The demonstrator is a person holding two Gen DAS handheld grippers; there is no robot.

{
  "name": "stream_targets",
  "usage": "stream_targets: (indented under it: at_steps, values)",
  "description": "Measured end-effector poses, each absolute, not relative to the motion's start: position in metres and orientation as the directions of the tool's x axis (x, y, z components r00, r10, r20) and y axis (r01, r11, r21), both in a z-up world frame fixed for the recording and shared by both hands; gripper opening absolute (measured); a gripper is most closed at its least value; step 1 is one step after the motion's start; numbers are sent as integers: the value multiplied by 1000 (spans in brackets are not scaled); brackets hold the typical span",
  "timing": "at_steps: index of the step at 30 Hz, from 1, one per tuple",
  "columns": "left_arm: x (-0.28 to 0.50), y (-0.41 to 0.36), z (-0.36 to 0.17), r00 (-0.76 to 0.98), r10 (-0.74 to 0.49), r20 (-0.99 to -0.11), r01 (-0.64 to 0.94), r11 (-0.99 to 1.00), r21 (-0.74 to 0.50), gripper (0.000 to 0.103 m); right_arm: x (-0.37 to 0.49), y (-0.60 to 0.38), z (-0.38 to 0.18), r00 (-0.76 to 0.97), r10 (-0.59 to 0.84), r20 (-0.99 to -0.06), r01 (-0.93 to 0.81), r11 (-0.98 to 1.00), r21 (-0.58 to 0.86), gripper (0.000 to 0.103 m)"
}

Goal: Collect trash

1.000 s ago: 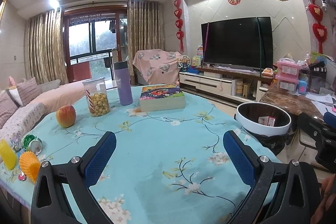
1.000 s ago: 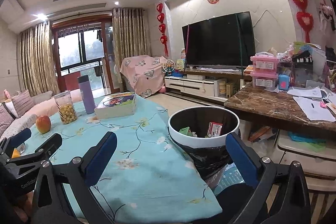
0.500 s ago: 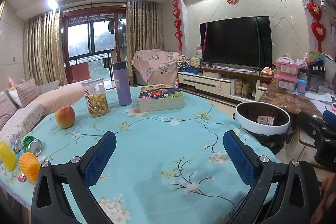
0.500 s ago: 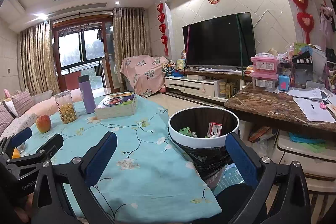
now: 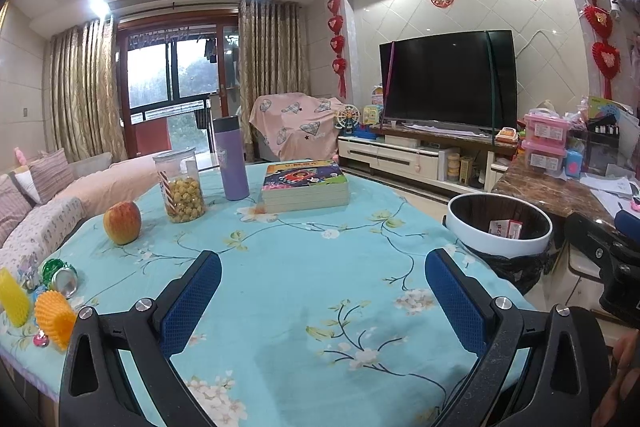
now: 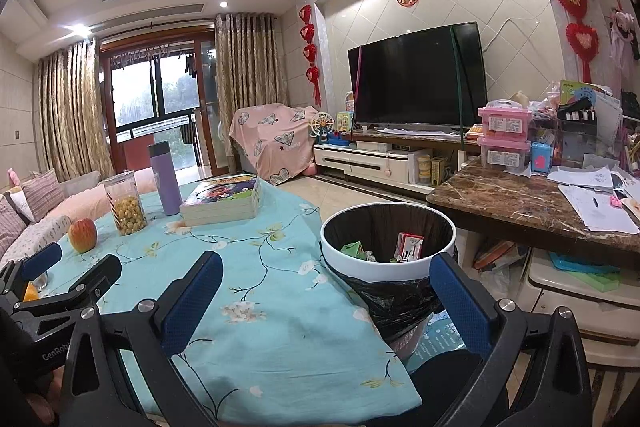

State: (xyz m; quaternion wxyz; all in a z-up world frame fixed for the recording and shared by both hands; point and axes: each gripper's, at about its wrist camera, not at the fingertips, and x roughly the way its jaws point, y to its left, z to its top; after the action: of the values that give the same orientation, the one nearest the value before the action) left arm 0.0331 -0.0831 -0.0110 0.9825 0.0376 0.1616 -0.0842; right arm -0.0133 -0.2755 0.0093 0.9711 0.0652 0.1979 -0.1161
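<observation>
On the far left of the tabletop the trash sat clustered at the edge: I counted two yellow-orange foam fruit nets, one crushed green can, and a few small shiny scraps I could not make out. Nothing was in hand; I judged this the gap between pickups, with that pile next.

My left claw hung released and empty over the bare middle of the cloth, well right of the litter. The next move called for swinging it left and low onto a net.

Further along stood the keepers: one apple, one snack jar, one purple flask, one book stack.

Off the right edge, one bin held at least two cartons. My right claw was released too, framing it.
</observation>
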Motion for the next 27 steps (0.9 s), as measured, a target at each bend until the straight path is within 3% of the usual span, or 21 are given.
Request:
stream_targets:
  at_steps: [27]
  values:
    - [34,-84,-11,933,-158,-325,181,982,44,103,-15,-274,8,894,-195,-404,245,966,76,103]
